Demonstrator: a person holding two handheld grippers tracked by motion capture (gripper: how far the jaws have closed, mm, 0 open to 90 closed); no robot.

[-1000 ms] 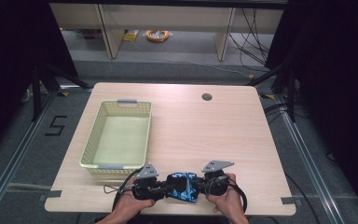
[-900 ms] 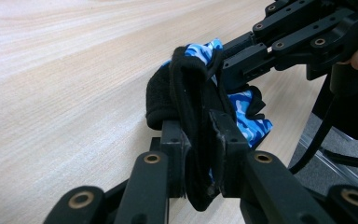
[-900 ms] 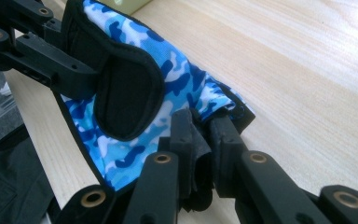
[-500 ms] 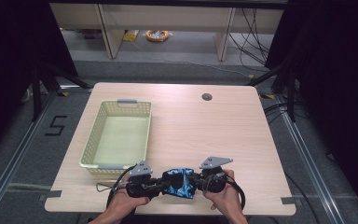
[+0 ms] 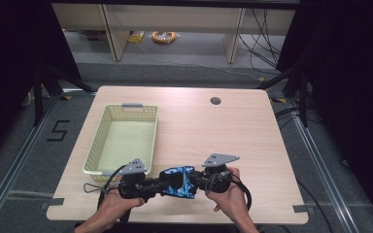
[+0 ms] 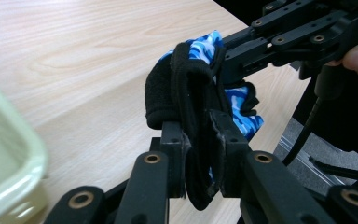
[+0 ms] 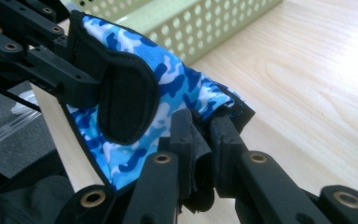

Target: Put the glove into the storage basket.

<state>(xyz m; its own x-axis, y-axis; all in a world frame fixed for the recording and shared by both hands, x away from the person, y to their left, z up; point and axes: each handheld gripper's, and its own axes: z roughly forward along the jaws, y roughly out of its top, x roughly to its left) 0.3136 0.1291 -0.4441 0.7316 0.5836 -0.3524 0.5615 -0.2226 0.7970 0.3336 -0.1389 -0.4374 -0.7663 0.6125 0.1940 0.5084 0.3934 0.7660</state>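
Glove (image 5: 178,181): blue camouflage with black trim, held off the surface (image 5: 233,131) near its front edge, stretched between both grippers.
Left gripper (image 5: 151,186): pinching the glove's black cuff end.
Right gripper (image 5: 197,182): pinching the opposite edge.
Basket (image 5: 108,130): pale green, just left of the glove.

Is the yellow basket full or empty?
Empty. The high view shows the basket's bare floor; the blue glove hangs outside it, between the grippers.
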